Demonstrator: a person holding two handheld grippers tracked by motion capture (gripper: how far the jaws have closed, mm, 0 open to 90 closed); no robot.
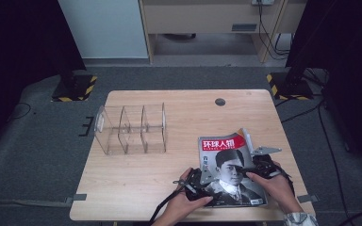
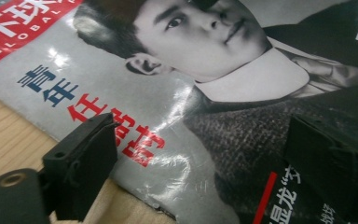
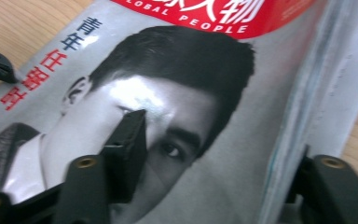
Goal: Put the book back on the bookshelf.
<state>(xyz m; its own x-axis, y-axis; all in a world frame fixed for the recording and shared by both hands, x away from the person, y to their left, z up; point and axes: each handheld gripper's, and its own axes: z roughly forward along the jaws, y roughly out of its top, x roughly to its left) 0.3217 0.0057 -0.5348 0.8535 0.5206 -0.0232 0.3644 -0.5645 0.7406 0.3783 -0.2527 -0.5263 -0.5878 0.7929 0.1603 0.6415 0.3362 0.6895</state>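
Glossy magazine (image 1: 231,172), red masthead w/ b&w portrait cover, lies flat at the near right corner of the wooden tabletop (image 1: 169,183). Left gripper (image 2: 200,163): jaws apart, straddling the cover's near left edge, nothing pinched. Right gripper (image 3: 214,154): jaws apart over the spine side, one on the cover, no grip. Step, as judged: positioning to grasp. Next: close on an edge and lift, perhaps toward the clear acrylic divider rack (image 1: 129,129) at left-centre.

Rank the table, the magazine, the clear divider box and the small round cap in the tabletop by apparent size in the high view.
1. table
2. magazine and clear divider box: they look about alike, and the magazine lies nearer the camera, so I won't rank them
3. round cap, by far the smallest
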